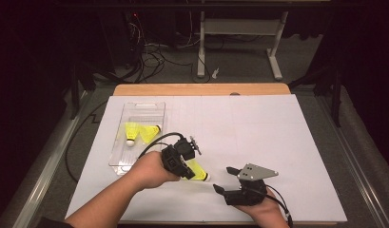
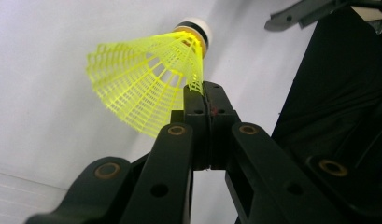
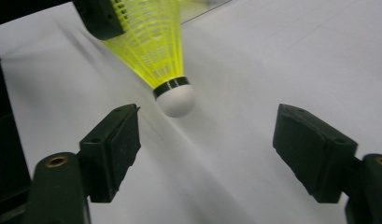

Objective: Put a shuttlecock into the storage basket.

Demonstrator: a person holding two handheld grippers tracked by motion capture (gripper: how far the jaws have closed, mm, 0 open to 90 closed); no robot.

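While the left hand-held gripper pinches the yellow shuttlecock by its skirt rim (cork pointing away), the right hand-held gripper stands wide, cork just beyond its pads, above the counter.

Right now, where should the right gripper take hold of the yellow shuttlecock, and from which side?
Probably on the white cork tip, coming head-on from its free end. The left gripper is shut on the mesh skirt's edge, so the shuttlecock points tip-first at the open right gripper; the tip looks more solid than the mesh.
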